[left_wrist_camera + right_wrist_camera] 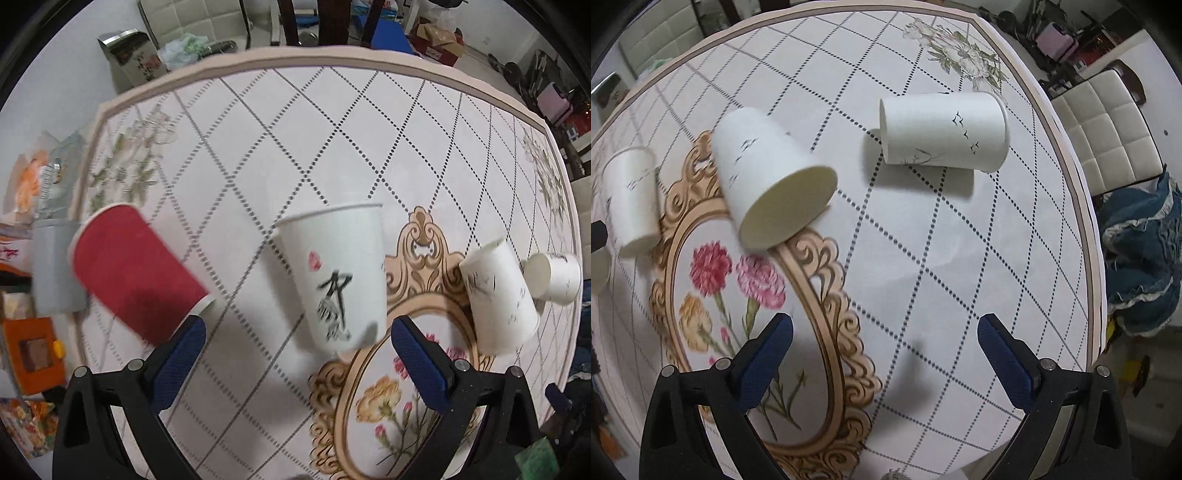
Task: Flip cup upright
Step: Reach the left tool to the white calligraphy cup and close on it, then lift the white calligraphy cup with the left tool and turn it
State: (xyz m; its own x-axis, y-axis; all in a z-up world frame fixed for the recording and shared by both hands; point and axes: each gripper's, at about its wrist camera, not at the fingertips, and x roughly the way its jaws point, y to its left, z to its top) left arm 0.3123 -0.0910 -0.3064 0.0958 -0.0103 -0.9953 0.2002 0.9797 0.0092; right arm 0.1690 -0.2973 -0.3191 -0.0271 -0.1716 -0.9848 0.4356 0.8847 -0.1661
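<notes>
In the left wrist view a white paper cup with black brush lettering (340,273) stands upright just ahead of my open, empty left gripper (295,332). A red cup (133,273) leans tilted at the left, close to the left fingertip (192,328). Two more white cups (498,295) (554,273) are at the right. In the right wrist view one white cup (772,177) is tilted with its base toward me, another (945,129) lies on its side, and a third (631,199) stands at the left. My right gripper (884,332) is open and empty above the table.
The round table carries a patterned cloth (923,258) with a flower medallion (738,295). A white padded chair (1108,122) and blue fabric (1141,258) lie past the right edge. A metal bin (129,55), boxes (33,350) and clutter lie beyond the left edge.
</notes>
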